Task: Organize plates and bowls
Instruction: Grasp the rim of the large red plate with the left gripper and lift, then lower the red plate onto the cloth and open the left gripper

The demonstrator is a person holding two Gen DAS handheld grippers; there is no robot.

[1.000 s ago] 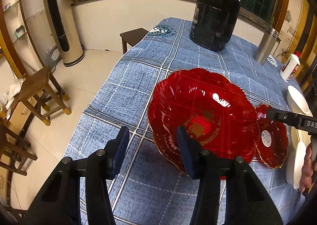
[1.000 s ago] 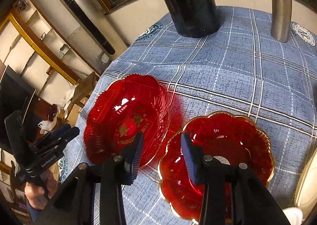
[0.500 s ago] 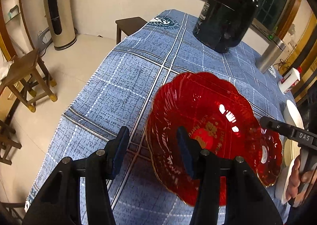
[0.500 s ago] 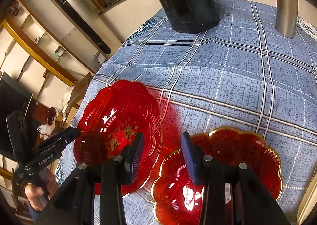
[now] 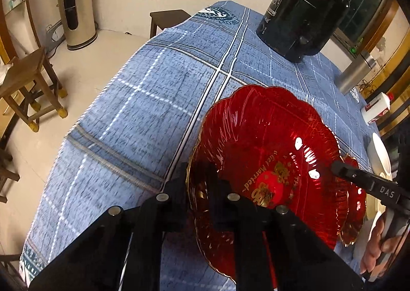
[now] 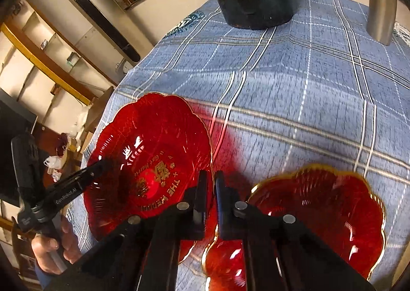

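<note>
Red bowl (image 5: 269,152), scalloped and gold-rimmed, sits on a blue plaid tablecloth (image 5: 153,101) over a table beside a cream floor, wooden stools and a tall floor-standing unit. The left gripper (image 5: 197,183) has just closed on its near rim; the right gripper (image 6: 210,188) has just pinched the opposite rim. A second red dish (image 6: 320,203) lies just beside it, partly hidden. A black appliance (image 5: 305,11) and steel flask (image 5: 356,75) stand farther back.

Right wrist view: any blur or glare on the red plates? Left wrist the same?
Right wrist: the smaller red plate and tablecloth are smeared by motion blur; the large red plate is sharper, with white glints and a red glow cast beside it. Left wrist: the large plate is sharp, with small specular spots; fisheye bends the table edge.
</note>
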